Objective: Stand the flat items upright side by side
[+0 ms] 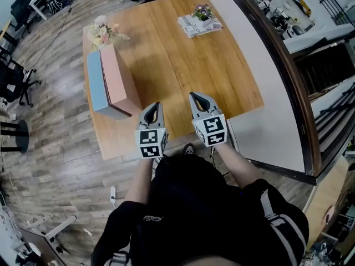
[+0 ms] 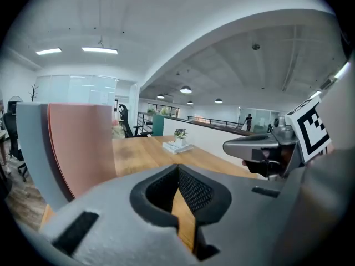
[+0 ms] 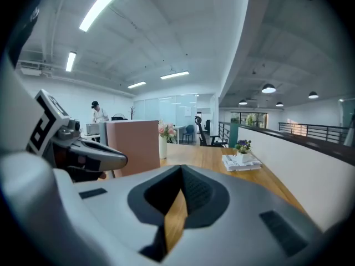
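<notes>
On the table (image 1: 183,65), two upright flat items (image 1: 119,76)

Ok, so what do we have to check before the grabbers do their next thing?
1. The pink item and the blue item both upright: ok.
2. They stand side by side on the table: ok.
3. The left gripper has its jaws together, nothing between them: ok.
4. The right gripper has its jaws together, nothing between them: ok.
5. The flower vase behind the pink item is upright: ok.
6. Nothing flat left lying down: cannot tell. The papers lie flat under a small plant, and may not be part of the job.
</notes>
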